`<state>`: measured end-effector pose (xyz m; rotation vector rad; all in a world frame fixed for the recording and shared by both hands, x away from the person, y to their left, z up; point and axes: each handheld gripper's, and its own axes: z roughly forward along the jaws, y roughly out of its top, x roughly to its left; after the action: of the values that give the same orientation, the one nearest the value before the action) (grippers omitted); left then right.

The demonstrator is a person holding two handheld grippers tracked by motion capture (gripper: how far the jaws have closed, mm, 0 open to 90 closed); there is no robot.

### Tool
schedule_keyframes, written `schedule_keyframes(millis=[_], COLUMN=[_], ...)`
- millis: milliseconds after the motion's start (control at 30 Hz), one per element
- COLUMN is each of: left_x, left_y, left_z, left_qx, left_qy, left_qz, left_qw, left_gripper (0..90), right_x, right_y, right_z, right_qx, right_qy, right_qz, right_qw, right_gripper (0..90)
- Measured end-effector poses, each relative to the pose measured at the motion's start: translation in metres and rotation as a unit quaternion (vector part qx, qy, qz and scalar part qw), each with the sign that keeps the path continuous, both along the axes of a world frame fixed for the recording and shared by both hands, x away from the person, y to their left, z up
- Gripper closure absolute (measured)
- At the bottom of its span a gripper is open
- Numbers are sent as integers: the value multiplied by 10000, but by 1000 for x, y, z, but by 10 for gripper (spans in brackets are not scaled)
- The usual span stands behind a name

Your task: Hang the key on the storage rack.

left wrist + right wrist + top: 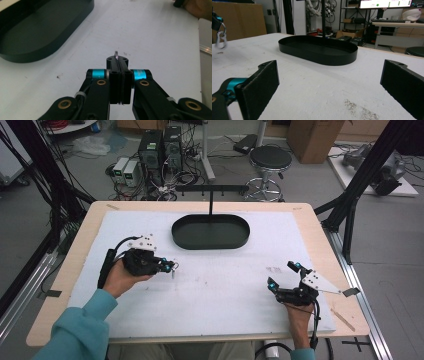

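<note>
My left gripper (pixel 171 266) hovers over the left part of the white mat (pixel 215 295), shut on a small silvery ring (pixel 116 53) that pokes out past its tips (pixel 117 60). In the right gripper view the ring (pixel 220 38) hangs from that gripper at the far left. A black oval tray (pixel 210 232) with an upright T-shaped stand (pixel 211 200) sits at the back centre of the mat. My right gripper (pixel 283 275) rests low at the right, open wide with nothing between its jaws, and faces the tray (pixel 319 50) across the gap between its tips (pixel 330 72).
The mat covers a wooden table (pixel 320 245). A faint brown stain (pixel 359 110) marks the mat just ahead of the right gripper. Black frame posts (pixel 350 205) stand beside the table's right edge. Beyond the table are a stool (pixel 270 160) and computers (pixel 160 150).
</note>
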<state>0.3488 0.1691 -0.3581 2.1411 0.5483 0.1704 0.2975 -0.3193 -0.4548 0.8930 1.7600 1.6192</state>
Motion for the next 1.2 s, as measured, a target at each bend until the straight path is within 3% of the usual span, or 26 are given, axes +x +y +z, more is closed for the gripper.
schedule_keyframes(millis=[267,667,967,1200], left_x=[22,67,101,124], left_y=[-2,-9,-10,-16], left_z=[32,85,106,118], left_qx=[-65,-32,-5,142], left_qy=[-162,-474,-561,-561], left_qz=[-31,-37,100,208], left_qw=[9998,9989,9984,9981], left_gripper=[887,888,887,888], right_x=[0,0,0,0], right_y=[0,0,0,1], right_z=[0,0,0,0], right_qx=[18,-1,8,-20], right_qy=[18,-17,-6,-29], right_qz=[3,4,6,-1], right_qw=[10000,10000,10000,10000], right_gripper=[13,13,12,13])
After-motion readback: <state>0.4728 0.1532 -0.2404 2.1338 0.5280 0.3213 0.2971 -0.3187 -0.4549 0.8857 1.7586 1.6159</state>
